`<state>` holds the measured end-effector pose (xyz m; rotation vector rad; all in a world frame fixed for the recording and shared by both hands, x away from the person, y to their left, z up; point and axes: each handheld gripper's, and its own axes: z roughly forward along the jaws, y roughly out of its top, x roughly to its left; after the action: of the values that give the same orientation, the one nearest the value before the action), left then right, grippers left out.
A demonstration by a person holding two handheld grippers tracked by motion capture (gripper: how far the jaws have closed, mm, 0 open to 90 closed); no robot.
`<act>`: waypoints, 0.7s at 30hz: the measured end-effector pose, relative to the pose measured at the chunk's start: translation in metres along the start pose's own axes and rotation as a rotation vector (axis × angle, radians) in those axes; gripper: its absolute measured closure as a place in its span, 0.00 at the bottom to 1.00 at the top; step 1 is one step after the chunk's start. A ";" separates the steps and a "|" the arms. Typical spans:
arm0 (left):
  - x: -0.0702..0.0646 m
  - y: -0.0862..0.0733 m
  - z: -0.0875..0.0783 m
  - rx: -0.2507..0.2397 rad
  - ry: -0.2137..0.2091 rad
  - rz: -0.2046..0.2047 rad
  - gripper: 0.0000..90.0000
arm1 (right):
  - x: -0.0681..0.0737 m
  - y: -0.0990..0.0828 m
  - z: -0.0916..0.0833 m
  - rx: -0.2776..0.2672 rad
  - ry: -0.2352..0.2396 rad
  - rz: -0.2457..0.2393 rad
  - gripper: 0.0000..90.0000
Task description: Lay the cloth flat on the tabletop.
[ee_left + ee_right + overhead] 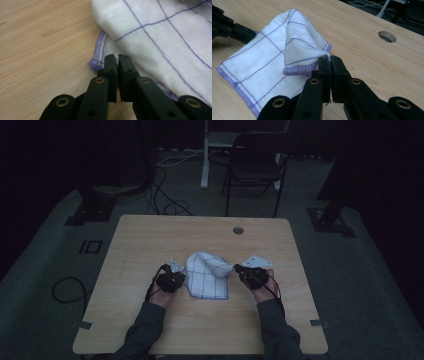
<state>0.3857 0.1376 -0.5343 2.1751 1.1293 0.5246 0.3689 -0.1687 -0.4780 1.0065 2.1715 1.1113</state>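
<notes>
A white cloth (205,272) with purple grid lines and a purple hem lies crumpled on the wooden table (150,235). My left gripper (176,279) sits low at the cloth's left corner. In the left gripper view its jaws (116,56) are shut over the hemmed corner of the cloth (155,35). My right gripper (239,269) is shut on the cloth's right corner. In the right gripper view that corner is pinched at the gripper (328,58) and lifted, so the cloth (269,55) folds up into a peak. The left gripper (234,28) shows at the cloth's far side.
A round cable hole (238,230) sits near the table's far edge, also seen as a hole (387,36) beyond the right jaws. A dark chair (255,160) and floor cables stand behind the table. Bare wood surrounds the cloth.
</notes>
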 end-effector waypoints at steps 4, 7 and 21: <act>0.004 -0.001 -0.001 0.002 0.011 -0.008 0.96 | -0.005 0.001 -0.002 -0.002 -0.011 0.003 0.99; 0.007 -0.002 -0.002 0.005 0.017 -0.011 0.96 | -0.009 0.003 -0.002 -0.003 -0.020 0.007 0.99; 0.024 -0.009 -0.008 0.013 0.054 -0.044 0.96 | -0.031 0.006 -0.007 -0.001 -0.065 0.026 0.99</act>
<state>0.3888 0.1644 -0.5334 2.1539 1.2094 0.5616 0.3849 -0.1939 -0.4662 1.0584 2.1117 1.0767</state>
